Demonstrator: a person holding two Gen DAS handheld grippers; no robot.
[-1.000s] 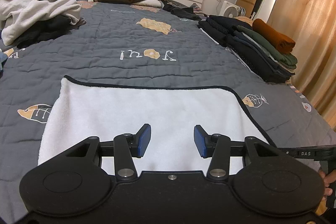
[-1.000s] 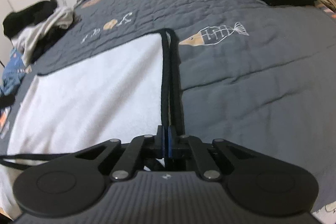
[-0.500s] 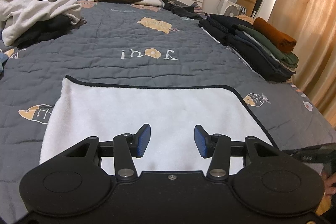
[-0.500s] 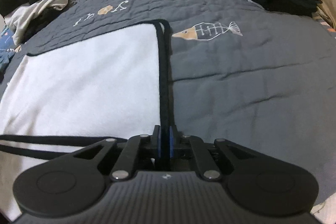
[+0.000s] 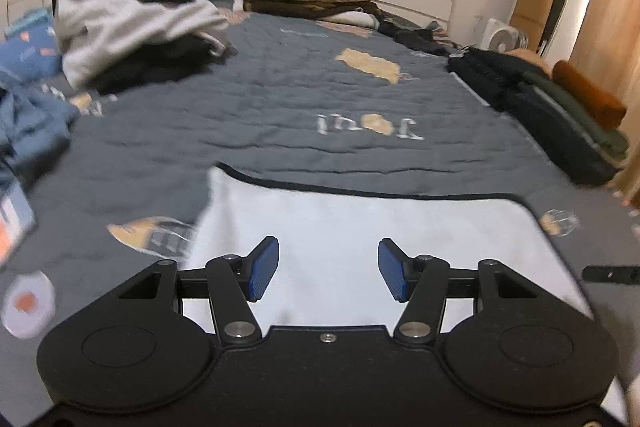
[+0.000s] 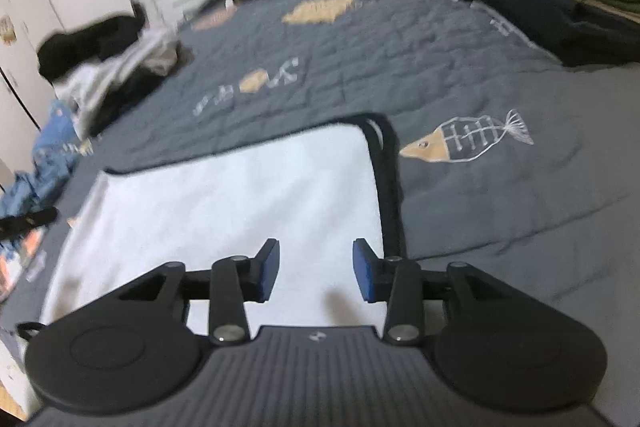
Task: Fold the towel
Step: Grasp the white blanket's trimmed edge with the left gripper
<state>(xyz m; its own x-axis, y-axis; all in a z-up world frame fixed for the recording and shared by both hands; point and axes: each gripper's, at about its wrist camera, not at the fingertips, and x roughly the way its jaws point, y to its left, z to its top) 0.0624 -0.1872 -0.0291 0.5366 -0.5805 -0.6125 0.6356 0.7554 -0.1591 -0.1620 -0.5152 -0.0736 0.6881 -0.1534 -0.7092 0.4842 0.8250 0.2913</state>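
Soft, even indoor light, fairly dim, with a warm glow through the curtain (image 5: 624,39) far right of the left tool (image 5: 328,269). Both views are smeared by motion blur: the clothes pile (image 5: 128,23) beyond and left of that tool is soft, and the quilt (image 6: 460,75) ahead of the right tool (image 6: 315,269) is hazy. Fisheye bending curves the edges, corners go black. A faint shadow lies on the white towel (image 6: 240,195)

The towel (image 6: 240,195) was white, edged black; the quilt (image 6: 480,75) grey with fish motifs, apparently tan-headed.
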